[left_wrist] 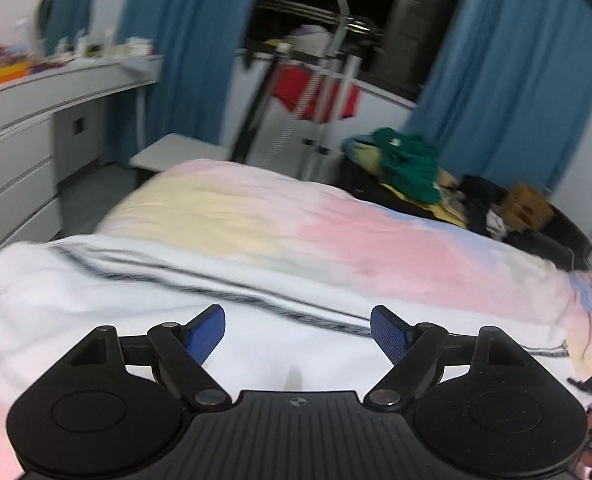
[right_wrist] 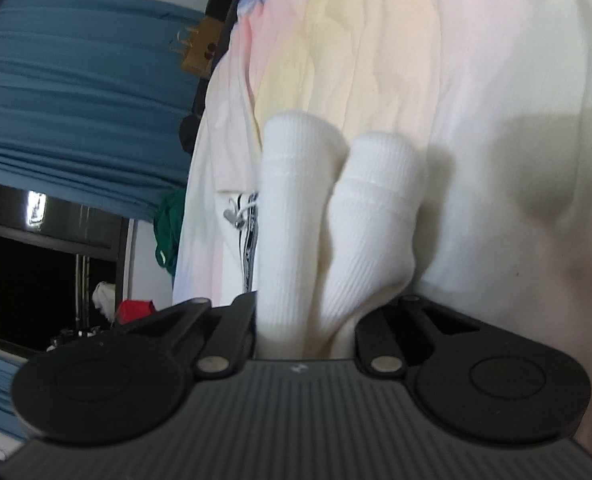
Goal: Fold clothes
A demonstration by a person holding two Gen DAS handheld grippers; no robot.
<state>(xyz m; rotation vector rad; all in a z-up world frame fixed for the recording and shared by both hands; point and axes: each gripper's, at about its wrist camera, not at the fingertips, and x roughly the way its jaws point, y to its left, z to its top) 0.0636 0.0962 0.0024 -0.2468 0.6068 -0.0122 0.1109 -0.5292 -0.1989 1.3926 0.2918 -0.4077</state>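
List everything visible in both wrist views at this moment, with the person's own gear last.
White garment: one, dark stripes, spread on the bed under the left gripper.
Socks: two, white ribbed, pinched in the right gripper.
Bedspread: one, pastel pink, yellow, blue.
Curtains: two, blue, beside the dark window.
Clothes pile: one, green on top, beyond the bed.
Drying rack: one, red cloth hanging.
Dresser: one, white, cluttered top, left.
Left gripper: jaws open, empty.
Right gripper: jaws shut on socks.
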